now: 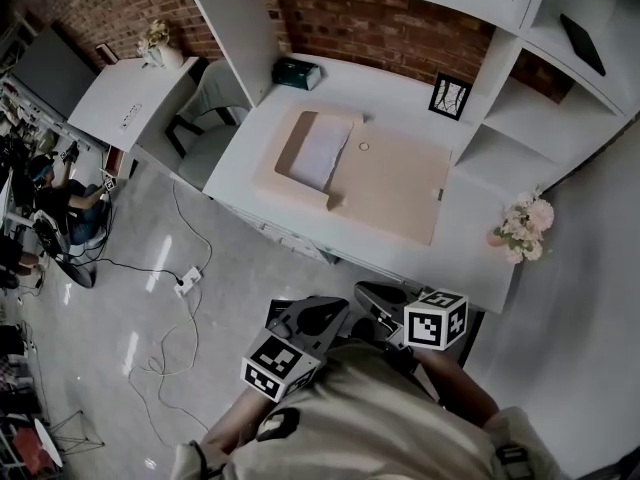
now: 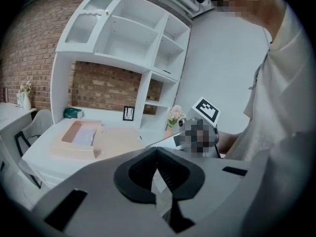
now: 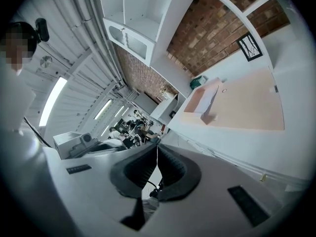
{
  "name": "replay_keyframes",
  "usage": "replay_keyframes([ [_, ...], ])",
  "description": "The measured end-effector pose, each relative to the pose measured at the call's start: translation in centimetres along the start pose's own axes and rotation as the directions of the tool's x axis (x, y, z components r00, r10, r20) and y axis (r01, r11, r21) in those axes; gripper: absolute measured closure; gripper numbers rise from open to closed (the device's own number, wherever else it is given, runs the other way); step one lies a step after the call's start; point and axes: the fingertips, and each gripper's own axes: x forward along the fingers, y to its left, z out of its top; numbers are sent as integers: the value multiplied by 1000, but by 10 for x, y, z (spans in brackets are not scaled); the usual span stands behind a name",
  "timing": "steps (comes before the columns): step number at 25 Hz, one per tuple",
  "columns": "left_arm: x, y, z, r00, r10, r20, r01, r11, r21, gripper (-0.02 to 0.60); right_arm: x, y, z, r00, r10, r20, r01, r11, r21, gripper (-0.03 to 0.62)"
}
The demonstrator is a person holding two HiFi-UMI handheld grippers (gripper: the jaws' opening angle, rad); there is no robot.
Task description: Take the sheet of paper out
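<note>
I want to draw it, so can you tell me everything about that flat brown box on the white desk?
The brown box looks like thin cardboard, pale tan. It lies flat and open on the white desk. Its shallow tray is at the left in the head view, with the wide lid flap spread out to the right. A pale sheet of paper lies inside the tray.

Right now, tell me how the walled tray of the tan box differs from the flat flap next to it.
The tray has raised walls, while the flap lies flat. The tray holds a pale sheet of paper; the flap holds no sheet. The flap covers more of the desk than the tray does. Both are tan and rest side by side on the white desk.
</note>
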Motion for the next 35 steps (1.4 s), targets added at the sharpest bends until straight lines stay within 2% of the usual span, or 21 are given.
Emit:
replay_keyframes([
  [6, 2, 14, 2, 999, -33, 18, 33, 999, 15, 565, 15, -5, 5, 1000, -28, 3, 28, 1000, -1, 566],
  [12, -3, 44, 12, 996, -81, 43, 80, 997, 11, 565, 33, -9, 19, 996, -91, 25, 90, 996, 22, 566],
  [20, -13, 92, 23, 992, -100, 82, 102, 995, -23, 565, 67, -5, 37, 991, -137, 3, 137, 990, -20, 566],
  [35, -22, 150, 49, 978, -155, 139, 156, 988, 3, 565, 102, 0, 77, 973, -226, 44, 228, 971, -75, 566],
])
